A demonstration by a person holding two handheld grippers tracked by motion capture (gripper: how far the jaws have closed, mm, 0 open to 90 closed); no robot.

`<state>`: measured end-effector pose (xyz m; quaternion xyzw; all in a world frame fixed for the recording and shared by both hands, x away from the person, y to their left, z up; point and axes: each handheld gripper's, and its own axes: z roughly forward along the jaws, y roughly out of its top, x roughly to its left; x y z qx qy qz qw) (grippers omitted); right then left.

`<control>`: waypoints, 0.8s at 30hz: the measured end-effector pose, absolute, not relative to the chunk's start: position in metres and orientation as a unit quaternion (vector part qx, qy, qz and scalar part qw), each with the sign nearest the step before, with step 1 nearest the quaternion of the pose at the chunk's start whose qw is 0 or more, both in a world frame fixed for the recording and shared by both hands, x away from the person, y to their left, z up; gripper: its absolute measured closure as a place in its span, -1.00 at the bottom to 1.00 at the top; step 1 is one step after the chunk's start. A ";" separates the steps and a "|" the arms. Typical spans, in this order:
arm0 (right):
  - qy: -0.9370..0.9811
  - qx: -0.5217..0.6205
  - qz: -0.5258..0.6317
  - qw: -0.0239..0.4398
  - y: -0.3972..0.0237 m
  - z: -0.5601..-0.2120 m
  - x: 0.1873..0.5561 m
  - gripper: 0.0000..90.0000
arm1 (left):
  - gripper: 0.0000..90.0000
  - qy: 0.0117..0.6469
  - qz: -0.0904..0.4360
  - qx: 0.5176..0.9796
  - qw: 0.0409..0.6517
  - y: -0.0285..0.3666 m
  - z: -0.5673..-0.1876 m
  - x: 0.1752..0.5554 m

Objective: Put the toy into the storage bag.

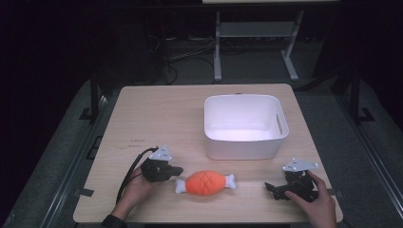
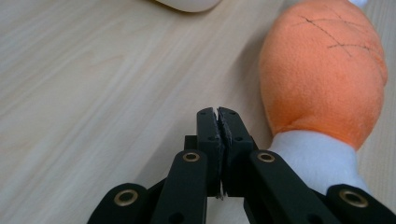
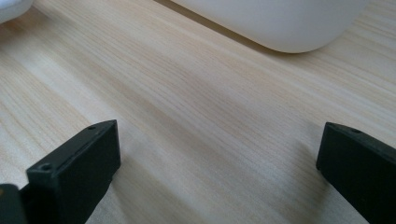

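Plush meat-on-a-bone toy (image 1: pixel 206 183) lying on the counter (image 1: pixel 157 114) between two grippers, neither holding it.

The orange toy lies flat near the counter's front edge, one white bone end just beside the left gripper (image 2: pixel 218 116) and the other pointing toward the right gripper (image 1: pixel 273 188), which sits well apart from it. The left gripper's jaws are pressed together on nothing, with the toy's orange body and white bone end alongside them in the left gripper view, so it looks merely parked at the toy's end. The right gripper's jaws stand wide apart over bare wood, angled toward the toy, probably readied for a grasp. Beyond both grippers stands an empty white bin (image 1: pixel 245 148), a likely destination for the toy.
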<state>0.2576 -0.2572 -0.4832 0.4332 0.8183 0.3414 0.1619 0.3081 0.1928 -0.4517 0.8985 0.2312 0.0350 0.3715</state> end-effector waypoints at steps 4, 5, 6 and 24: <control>0.818 0.433 0.341 0.162 -0.257 -0.483 0.258 -1.00 | 0.94 0.226 0.029 0.902 0.367 0.188 -0.454 0.305; 0.818 0.433 0.341 0.162 -0.257 -0.483 0.258 -1.00 | 0.94 0.224 0.029 0.903 0.366 0.188 -0.454 0.304; 0.818 0.433 0.341 0.162 -0.257 -0.483 0.258 -1.00 | 0.94 0.224 0.029 0.903 0.366 0.188 -0.454 0.304; 0.818 0.433 0.341 0.162 -0.257 -0.483 0.258 -1.00 | 0.95 0.229 0.005 0.902 0.366 0.193 -0.456 0.282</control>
